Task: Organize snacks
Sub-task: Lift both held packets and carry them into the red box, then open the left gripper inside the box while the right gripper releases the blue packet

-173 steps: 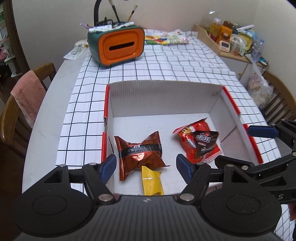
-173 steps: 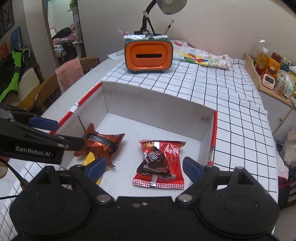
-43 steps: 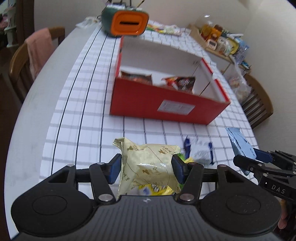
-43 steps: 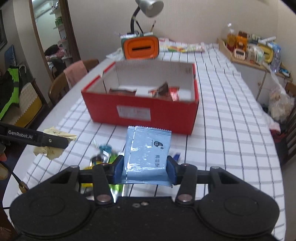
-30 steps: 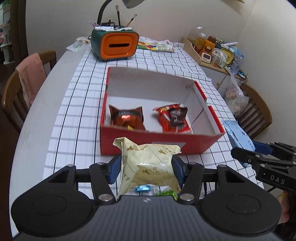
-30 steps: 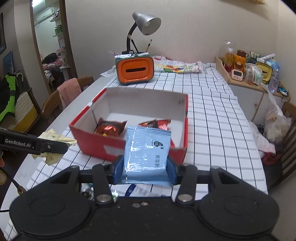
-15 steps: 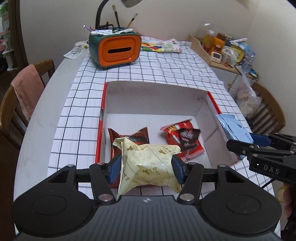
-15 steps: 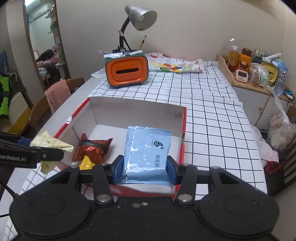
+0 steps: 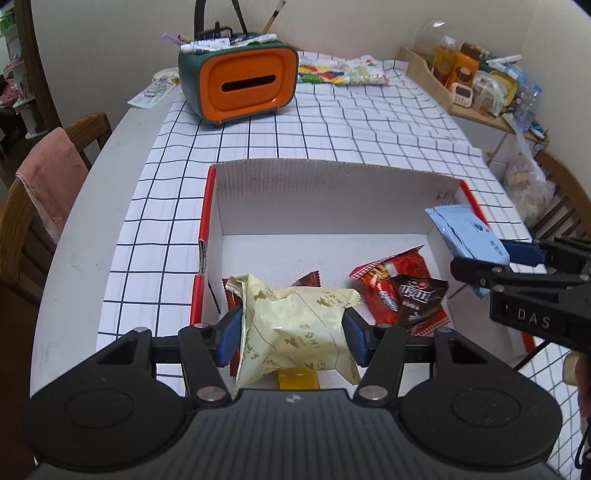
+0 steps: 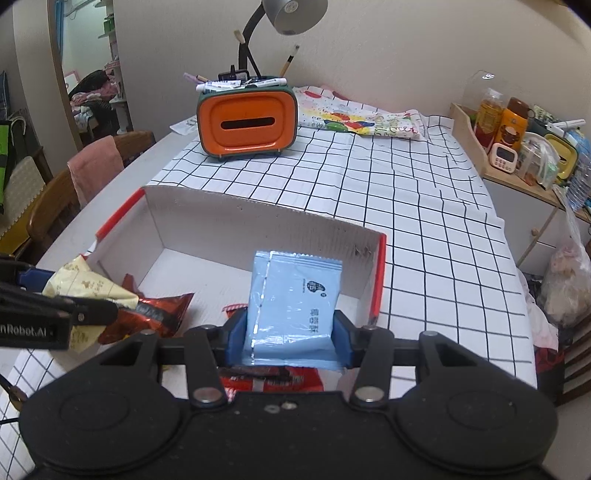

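Observation:
My left gripper (image 9: 291, 338) is shut on a pale yellow snack packet (image 9: 295, 328), held over the near left part of the red cardboard box (image 9: 332, 199). My right gripper (image 10: 291, 341) is shut on a light blue packet (image 10: 293, 299), held over the box's near right part (image 10: 258, 236). On the box floor lie a red packet with a dark brown M&M's bag on it (image 9: 402, 291), a copper-red packet (image 10: 155, 314) mostly hidden behind the yellow one, and a yellow wrapper (image 9: 297, 380). Each gripper also shows in the other's view: the right (image 9: 517, 273), the left (image 10: 48, 295).
The box stands on a white checked tablecloth (image 9: 369, 125). Beyond it are an orange and green pen holder (image 9: 240, 81), a lamp (image 10: 291, 14) and a colourful bag (image 9: 340, 72). A shelf with bottles (image 10: 517, 136) is at the right; chairs (image 9: 44, 192) stand at the left table edge.
Both grippers have moved forward from in front of the box to over its inside, each keeping its packet. The box's red front wall has dropped out of sight below them.

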The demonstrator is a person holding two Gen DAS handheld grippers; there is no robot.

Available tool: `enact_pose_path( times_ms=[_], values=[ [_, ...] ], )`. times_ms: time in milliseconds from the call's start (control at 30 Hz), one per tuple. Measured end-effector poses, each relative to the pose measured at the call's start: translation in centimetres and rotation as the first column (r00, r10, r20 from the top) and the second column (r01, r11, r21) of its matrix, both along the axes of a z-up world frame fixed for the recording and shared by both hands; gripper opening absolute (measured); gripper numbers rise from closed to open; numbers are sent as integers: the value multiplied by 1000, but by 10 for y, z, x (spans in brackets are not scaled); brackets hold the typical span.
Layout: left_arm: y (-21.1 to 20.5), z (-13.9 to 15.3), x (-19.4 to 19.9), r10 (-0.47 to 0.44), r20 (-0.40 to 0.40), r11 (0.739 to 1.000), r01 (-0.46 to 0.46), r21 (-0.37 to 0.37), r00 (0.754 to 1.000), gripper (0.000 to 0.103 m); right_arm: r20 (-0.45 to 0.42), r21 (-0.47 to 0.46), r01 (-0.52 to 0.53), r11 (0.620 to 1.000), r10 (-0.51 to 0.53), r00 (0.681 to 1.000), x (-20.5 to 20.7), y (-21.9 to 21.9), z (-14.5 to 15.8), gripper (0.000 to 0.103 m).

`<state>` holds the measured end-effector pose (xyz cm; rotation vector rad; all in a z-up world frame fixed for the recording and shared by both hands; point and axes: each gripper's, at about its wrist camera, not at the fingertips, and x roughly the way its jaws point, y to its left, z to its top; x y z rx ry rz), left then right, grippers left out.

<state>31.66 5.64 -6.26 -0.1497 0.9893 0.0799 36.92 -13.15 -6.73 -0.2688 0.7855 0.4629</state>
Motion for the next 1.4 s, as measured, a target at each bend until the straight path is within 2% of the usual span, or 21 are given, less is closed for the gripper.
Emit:
enact_pose_path(
  times_ms=[167, 400, 833, 1100, 1300, 1400],
  values=[
    [-5, -12, 9, -25, -29, 999, 26, 31, 999, 57, -23, -29, -29, 999, 28, 999, 11, 10, -11, 48],
    [-5, -31, 18, -12, -89, 1000, 14, 28, 996, 57, -55, -30, -53, 998, 52, 997, 21, 17, -23, 48],
    [-18, -36, 22, -38, -93, 995, 47, 93, 995, 59, -85, -50, -69, 996, 65, 994, 25, 20, -36, 48],
    [-17, -29, 15, -30, -65, 997, 35, 72, 997, 62, -79, -27, -64, 998, 61, 995, 20, 15, -28, 48],
    [-13, -13, 2, -28, -18, 998, 29, 48, 999, 66, -57, -2, -62, 998, 62, 996, 6, 10, -12, 59],
    [-13, -4, -7, -34, 8, 999, 34, 36, 999, 70, -50, 16, -58, 998, 59, 997, -3, 6, -3, 60]
  ],
)
